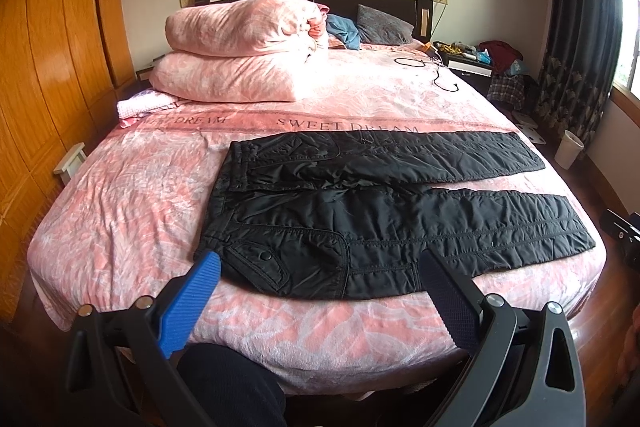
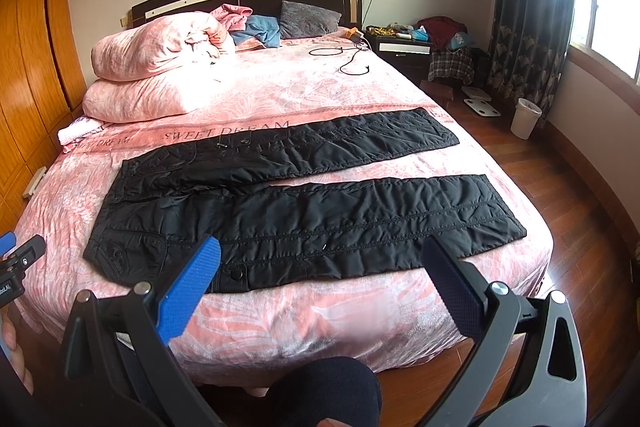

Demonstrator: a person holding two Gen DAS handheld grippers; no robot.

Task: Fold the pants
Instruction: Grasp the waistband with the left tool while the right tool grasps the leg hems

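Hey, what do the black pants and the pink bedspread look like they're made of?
The pants look like a padded synthetic shell, maybe nylon or polyester: slight sheen, fine crinkles, stitched quilting lines along the legs, snap buttons on the pockets. The bedspread looks like plush fleece or velvety flannel: a soft matte nap with a pink-and-white leaf pattern. Neither fibre can be confirmed by sight.

The pants [image 1: 372, 223] are black quilted cloth with a slight sheen and stitched ridges. The bed [image 1: 120, 211] wears soft, plush pink fabric. The left claw [image 1: 320, 267] has one ribbed blue plastic finger and one matt black dimpled pad, as does the right claw [image 2: 322, 267]. The floor [image 2: 576, 211] is glossy wood.
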